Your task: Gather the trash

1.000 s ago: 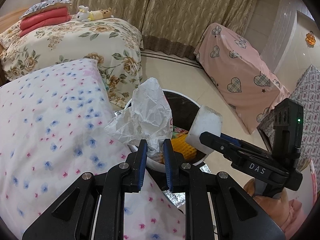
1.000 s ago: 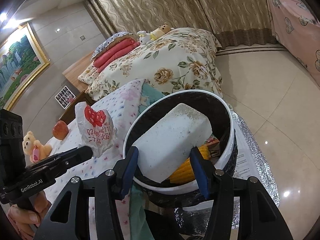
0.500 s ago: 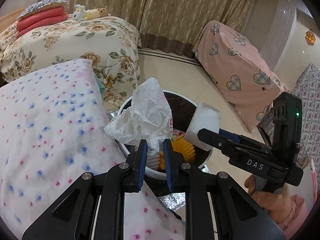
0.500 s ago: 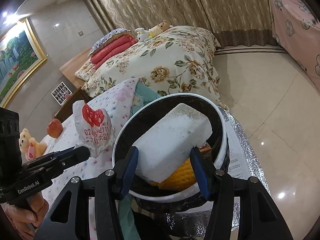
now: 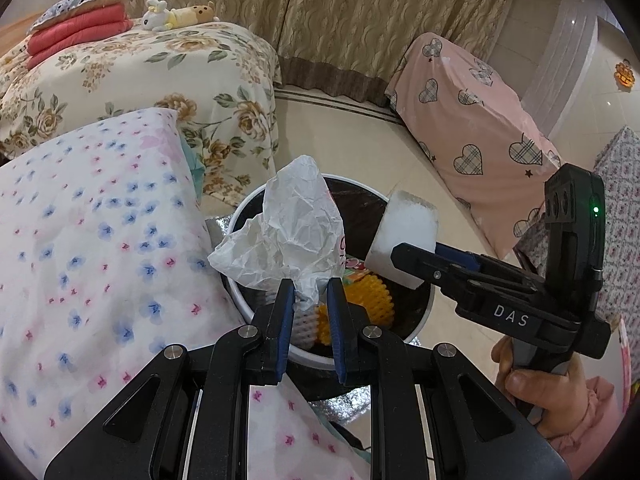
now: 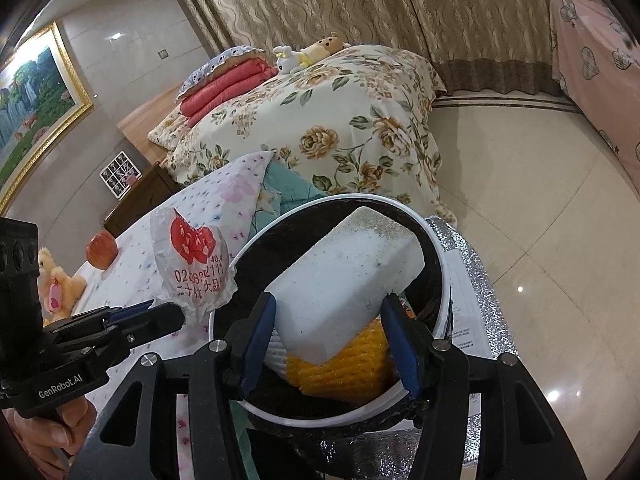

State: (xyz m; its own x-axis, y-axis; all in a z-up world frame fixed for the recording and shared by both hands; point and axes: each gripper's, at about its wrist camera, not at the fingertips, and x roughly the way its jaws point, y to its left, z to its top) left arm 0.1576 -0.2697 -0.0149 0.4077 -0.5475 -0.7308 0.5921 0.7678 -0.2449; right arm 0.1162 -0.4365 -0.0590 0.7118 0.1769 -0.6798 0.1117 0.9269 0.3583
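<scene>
Two hand-held grippers over a trash bin. The left gripper [image 5: 309, 292] has its blue-padded fingers [image 5: 283, 320] clenched on the twisted lower end of a crumpled white paper bag [image 5: 294, 228]; the bag stands up from the grip above the near-left rim of the white-rimmed bin [image 5: 240, 292]. Seen from the right wrist, the same bag [image 6: 191, 262] shows a red heart print and red characters and sits just outside the bin's left rim.

The right gripper [image 6: 328, 320] grasps a white foam block [image 6: 344, 276] across its width, one finger [image 6: 260, 332] on each long side; the block tilts upward away from the camera, its far end over the dark interior of the bin [image 6: 438, 264]. In the left-wrist view the block [image 5: 404, 236] juts over the bin's right rim.

Inside the bin lie a yellow foam net [image 6: 344, 368] and a white foam net [image 5: 302, 322], with a colourful wrapper [image 5: 354, 275] beside them.

The bin stands on a silver foil sheet [image 6: 460, 248] on the floor, close against the corner of a bed with a flower-dotted cover [image 5: 88, 240]. A hand [image 5: 540, 388] holds the right gripper's handle.
</scene>
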